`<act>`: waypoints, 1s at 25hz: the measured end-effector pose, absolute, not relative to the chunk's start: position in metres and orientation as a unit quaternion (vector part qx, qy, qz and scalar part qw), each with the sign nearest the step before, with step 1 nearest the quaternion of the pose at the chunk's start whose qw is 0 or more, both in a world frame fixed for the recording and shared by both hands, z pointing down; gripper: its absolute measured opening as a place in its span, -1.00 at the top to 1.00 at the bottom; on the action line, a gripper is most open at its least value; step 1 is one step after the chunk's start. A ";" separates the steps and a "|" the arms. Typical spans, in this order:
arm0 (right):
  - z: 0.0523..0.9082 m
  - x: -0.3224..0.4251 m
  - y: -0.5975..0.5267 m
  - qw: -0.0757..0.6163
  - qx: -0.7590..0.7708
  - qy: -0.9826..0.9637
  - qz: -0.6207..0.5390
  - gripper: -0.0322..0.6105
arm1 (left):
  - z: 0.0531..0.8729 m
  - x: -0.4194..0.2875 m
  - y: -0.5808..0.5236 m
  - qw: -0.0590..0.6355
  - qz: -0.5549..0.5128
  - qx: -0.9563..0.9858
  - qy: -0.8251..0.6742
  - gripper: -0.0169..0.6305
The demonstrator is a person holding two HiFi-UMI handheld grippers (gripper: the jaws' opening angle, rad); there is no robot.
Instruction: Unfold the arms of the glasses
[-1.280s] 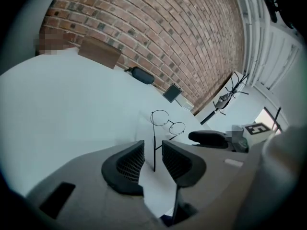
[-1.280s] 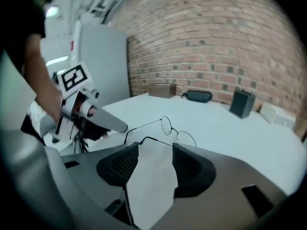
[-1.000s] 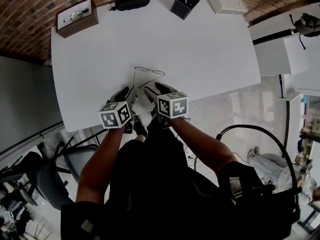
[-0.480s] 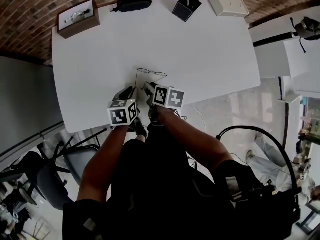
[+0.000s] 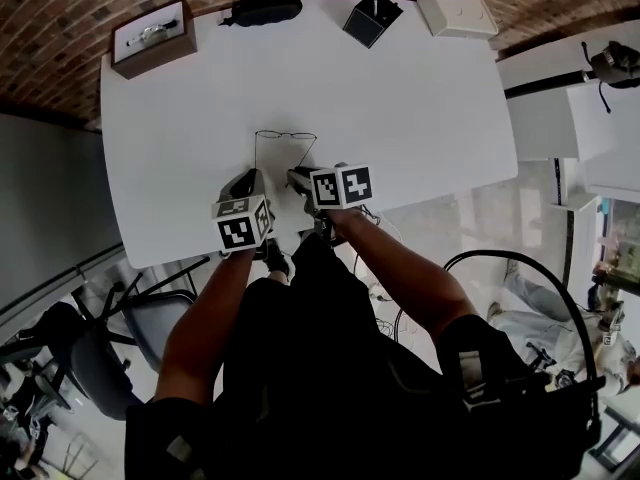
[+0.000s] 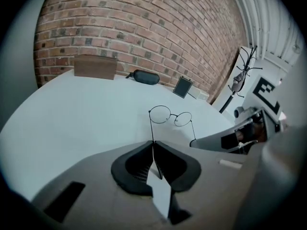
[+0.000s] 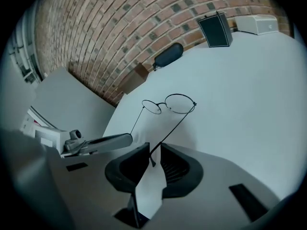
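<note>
- One pair of glasses (image 5: 285, 136) lies on the white table (image 5: 420, 108), towards its near edge and just in front of the person. The frame is thin dark wire with two round, clear lenses. The lenses face away and both arms run back towards the person.
- Two arms are swung out from the frame. The one on the person's left runs nearly straight back, and the one on the right slants inward.
- Two grippers work on them, one per arm. The left gripper (image 6: 153, 143) has just been closing, and its jaws now meet on the tip of the left arm, pinching it.
- The right gripper (image 7: 154, 146) has also just been closing. Its jaws stand at a narrow gap with the tip of the right arm between them, and I can still see space either side of the wire.
- One dark glasses case (image 5: 262, 8) lies zipped shut at the far edge, against the brick wall (image 6: 144, 28).
- One brown box (image 5: 155, 58) sits at the far left corner. It has a pale lining and holds a small silvery and dark thing that I can't make out.
- One black box (image 5: 362, 26) stands at the far edge to the right of the case. I can't tell what is in it.
- One flat white box (image 5: 455, 11) lies beside the black one, closed.
</note>
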State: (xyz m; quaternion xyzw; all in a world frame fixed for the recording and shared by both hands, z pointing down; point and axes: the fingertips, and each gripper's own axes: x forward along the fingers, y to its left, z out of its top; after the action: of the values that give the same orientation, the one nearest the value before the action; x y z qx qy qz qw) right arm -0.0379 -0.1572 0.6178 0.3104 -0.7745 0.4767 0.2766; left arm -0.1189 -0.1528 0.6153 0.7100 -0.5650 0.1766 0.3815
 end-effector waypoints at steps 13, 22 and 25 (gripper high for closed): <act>0.620 -0.013 -0.202 0.340 0.288 -0.799 0.404 0.68 | 0.613 -0.133 -0.183 0.398 0.161 0.675 -0.600 0.87; 0.617 -0.012 -0.233 0.341 0.296 -0.810 0.375 0.67 | 0.614 -0.128 -0.206 0.394 0.161 0.680 -0.597 0.87; 0.618 -0.008 -0.235 0.343 0.307 -0.812 0.360 0.49 | 0.612 -0.128 -0.204 0.386 0.159 0.684 -0.598 0.86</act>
State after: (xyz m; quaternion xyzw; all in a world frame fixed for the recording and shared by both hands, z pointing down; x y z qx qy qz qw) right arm -0.0081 -0.2348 0.6176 0.3075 -0.8117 0.3596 0.3425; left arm -0.1283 -0.2040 0.6120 0.6840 -0.5983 0.1587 0.3861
